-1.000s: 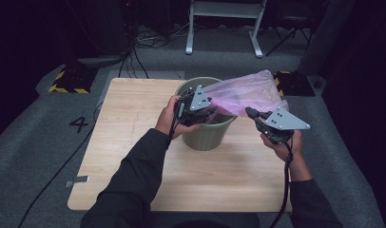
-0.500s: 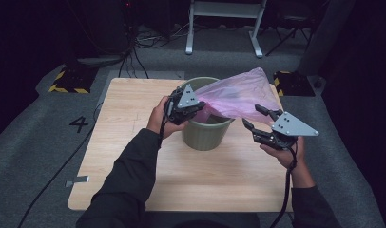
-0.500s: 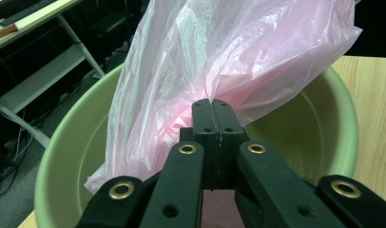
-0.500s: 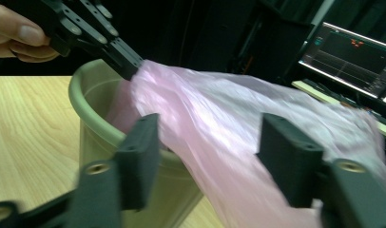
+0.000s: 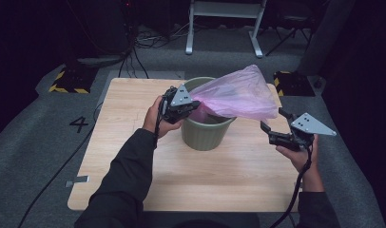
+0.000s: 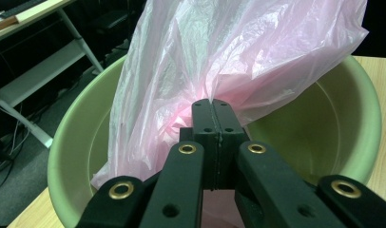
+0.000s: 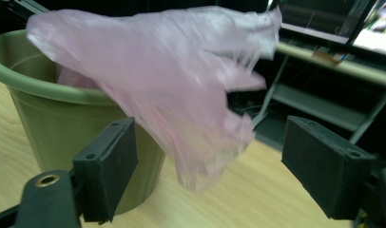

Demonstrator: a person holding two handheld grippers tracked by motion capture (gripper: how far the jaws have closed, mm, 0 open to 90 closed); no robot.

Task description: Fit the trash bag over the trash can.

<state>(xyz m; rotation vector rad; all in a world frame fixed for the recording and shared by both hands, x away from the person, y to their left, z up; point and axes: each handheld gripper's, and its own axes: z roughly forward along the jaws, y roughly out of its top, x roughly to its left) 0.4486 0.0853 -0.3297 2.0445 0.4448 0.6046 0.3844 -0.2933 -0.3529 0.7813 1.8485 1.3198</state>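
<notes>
Pink plastic bag sits pinched between the left gripper's closed fingers over the green bin; the right gripper, fingers spread, hovers just beside it.

Pink bag billows over green bin.

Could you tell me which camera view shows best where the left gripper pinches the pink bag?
The left gripper view: the left gripper has its jaws shut on a gathered fold of the bag over the bin. The high view shows the grip small and partly hidden by the grey plate. The right gripper view shows the bag blurred, with its own jaws open.
</notes>
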